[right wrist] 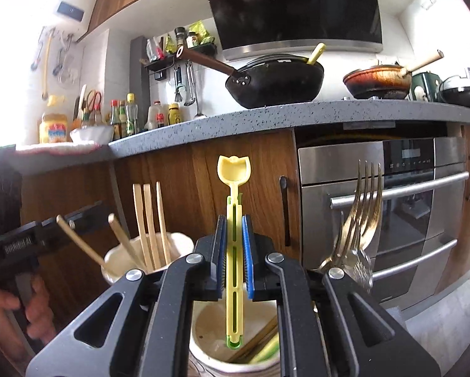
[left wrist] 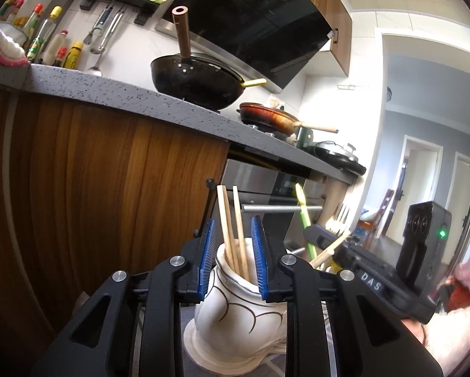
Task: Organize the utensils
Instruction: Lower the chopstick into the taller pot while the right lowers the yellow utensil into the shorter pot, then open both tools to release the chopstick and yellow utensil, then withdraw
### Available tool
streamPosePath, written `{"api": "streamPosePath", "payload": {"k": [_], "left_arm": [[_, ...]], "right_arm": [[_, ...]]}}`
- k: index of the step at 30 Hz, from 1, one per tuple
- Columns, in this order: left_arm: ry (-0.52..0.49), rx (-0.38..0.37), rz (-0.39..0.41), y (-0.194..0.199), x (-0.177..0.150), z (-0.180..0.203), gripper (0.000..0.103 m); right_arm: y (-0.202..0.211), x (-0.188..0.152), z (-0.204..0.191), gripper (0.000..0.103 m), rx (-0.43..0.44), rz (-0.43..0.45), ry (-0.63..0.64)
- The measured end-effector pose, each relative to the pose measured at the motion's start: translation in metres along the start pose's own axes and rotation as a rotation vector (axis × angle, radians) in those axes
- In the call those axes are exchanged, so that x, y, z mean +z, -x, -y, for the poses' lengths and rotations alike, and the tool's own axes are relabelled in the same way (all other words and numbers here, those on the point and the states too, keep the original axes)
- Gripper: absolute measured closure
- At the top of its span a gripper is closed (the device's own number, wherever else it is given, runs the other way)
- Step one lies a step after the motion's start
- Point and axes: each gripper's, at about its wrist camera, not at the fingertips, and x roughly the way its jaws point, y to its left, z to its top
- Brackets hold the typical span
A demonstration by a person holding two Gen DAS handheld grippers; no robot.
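Observation:
Several wooden chopsticks [left wrist: 238,210] stand upright in a white ceramic holder [left wrist: 235,311]. My left gripper [left wrist: 233,220] is open around them, and its blue pads stand clear of the sticks on both sides. My right gripper [right wrist: 234,220] is shut on a yellow-and-green plastic utensil [right wrist: 234,169], held upright with its lower end inside a white cup [right wrist: 210,320]. That cup also holds some sticks and green pieces. Metal forks [right wrist: 363,213] stand just right of the right gripper. In the right wrist view the chopstick holder [right wrist: 122,257] sits to the left, with the left gripper [right wrist: 90,213] beside it.
A grey speckled countertop [right wrist: 266,116] runs above wooden cabinet doors [left wrist: 93,172] and carries a black wok [right wrist: 279,81], a brown pan [right wrist: 376,81] and sauce bottles [right wrist: 125,119]. A steel oven [right wrist: 382,207] sits under it. A person's hand [right wrist: 30,314] grips the left tool.

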Motion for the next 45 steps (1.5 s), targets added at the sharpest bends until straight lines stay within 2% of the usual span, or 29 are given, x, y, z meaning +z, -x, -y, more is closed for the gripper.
{"api": "streamPosePath", "payload": {"k": [13, 23, 27, 36, 37, 41, 45], "left_arm": [[0.002, 0.0, 0.004, 0.003, -0.002, 0.0, 0.079], [-0.006, 0.001, -0.007, 0.005, -0.003, 0.001, 0.078], [-0.019, 0.025, -0.02, 0.007, -0.006, 0.004, 0.071], [-0.016, 0.063, -0.055, 0.026, -0.015, 0.011, 0.069], [-0.016, 0.067, -0.06, 0.028, -0.016, 0.012, 0.068], [-0.022, 0.085, -0.089, 0.037, -0.022, 0.018, 0.067], [-0.052, 0.11, -0.134, 0.049, -0.034, 0.032, 0.061]], "right_arm": [[0.026, -0.009, 0.007, 0.093, 0.029, -0.024, -0.005], [0.035, -0.017, 0.009, 0.093, 0.031, -0.08, -0.015], [0.037, -0.025, 0.009, 0.093, 0.021, -0.127, 0.0], [0.046, -0.026, 0.014, 0.091, 0.02, -0.155, -0.037], [0.048, -0.026, 0.014, 0.087, 0.022, -0.156, -0.04], [0.061, -0.023, 0.013, 0.06, 0.034, -0.152, -0.059], [0.08, -0.023, 0.012, 0.048, 0.036, -0.169, -0.059]]}}
